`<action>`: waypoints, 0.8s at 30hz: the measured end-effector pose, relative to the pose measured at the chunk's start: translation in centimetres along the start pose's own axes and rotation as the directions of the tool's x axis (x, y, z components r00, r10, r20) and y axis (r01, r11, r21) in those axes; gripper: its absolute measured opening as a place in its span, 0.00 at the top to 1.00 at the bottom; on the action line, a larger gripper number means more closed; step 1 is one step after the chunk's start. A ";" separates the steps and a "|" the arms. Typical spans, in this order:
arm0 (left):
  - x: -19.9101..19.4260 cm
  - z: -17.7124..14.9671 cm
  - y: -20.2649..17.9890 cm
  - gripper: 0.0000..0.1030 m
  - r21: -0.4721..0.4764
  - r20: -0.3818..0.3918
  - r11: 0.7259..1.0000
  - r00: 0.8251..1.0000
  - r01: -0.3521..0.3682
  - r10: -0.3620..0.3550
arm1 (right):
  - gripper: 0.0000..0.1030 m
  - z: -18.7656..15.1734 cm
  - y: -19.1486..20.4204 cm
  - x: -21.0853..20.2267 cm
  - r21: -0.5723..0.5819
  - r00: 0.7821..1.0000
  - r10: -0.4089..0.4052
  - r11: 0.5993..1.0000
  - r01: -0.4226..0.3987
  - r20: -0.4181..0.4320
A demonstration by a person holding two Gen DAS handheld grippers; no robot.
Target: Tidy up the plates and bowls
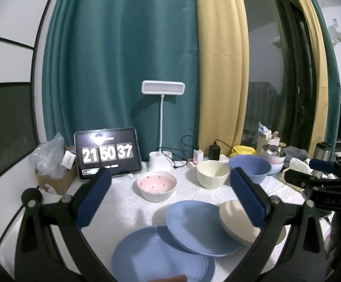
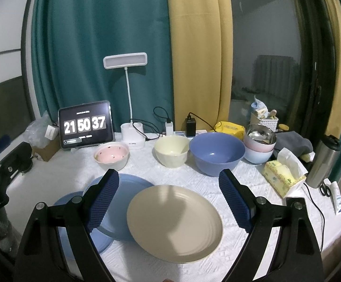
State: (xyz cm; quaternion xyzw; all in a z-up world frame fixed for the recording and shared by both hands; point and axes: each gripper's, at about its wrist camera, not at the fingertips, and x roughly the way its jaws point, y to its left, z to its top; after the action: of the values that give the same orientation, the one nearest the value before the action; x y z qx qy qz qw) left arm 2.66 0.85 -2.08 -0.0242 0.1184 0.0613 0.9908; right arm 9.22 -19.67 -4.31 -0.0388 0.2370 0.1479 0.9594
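Note:
A beige plate (image 2: 175, 221) lies at the front of the white table, overlapping a blue plate (image 2: 123, 202) that rests on a second blue plate (image 2: 64, 230). Behind them stand a pink bowl (image 2: 111, 156), a cream bowl (image 2: 171, 151) and a large blue bowl (image 2: 217, 152). My right gripper (image 2: 168, 197) hovers open above the beige plate, nothing between its pads. In the left wrist view my left gripper (image 1: 170, 195) is open over the upper blue plate (image 1: 198, 228), the lower blue plate (image 1: 156, 256) nearer; the beige plate (image 1: 236, 223) sits by its right finger.
A tablet clock (image 2: 86, 125), desk lamp (image 2: 129, 98), chargers and cables line the back edge. Stacked bowls with a steel one (image 2: 260, 144), a tissue box (image 2: 284, 176), a steel flask (image 2: 323, 162) and scissors (image 2: 325, 189) crowd the right. A cardboard box (image 1: 55, 178) sits far left.

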 end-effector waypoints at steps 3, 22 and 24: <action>0.1 -0.1 -0.1 0.01 0.001 -0.001 1.000 1.000 -0.002 0.002 | 0.13 -0.1 0.0 0.1 0.001 1.000 -0.001 1.000 0.001 -0.001; 0.2 -0.1 -0.2 0.01 0.002 -0.002 1.000 1.000 0.001 -0.001 | 0.13 -0.1 -0.7 0.4 0.003 1.000 -0.001 1.000 0.001 -0.004; 0.3 -0.2 -0.4 0.01 0.005 -0.002 1.000 1.000 0.003 -0.003 | 0.13 -0.1 -0.7 0.4 0.002 1.000 -0.001 1.000 0.001 -0.003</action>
State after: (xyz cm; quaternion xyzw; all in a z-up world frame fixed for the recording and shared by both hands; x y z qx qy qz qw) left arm 2.97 0.43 -2.37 -0.0220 0.1194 0.0597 0.9908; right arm 9.67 -20.24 -4.60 -0.0382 0.2386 0.1471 0.9591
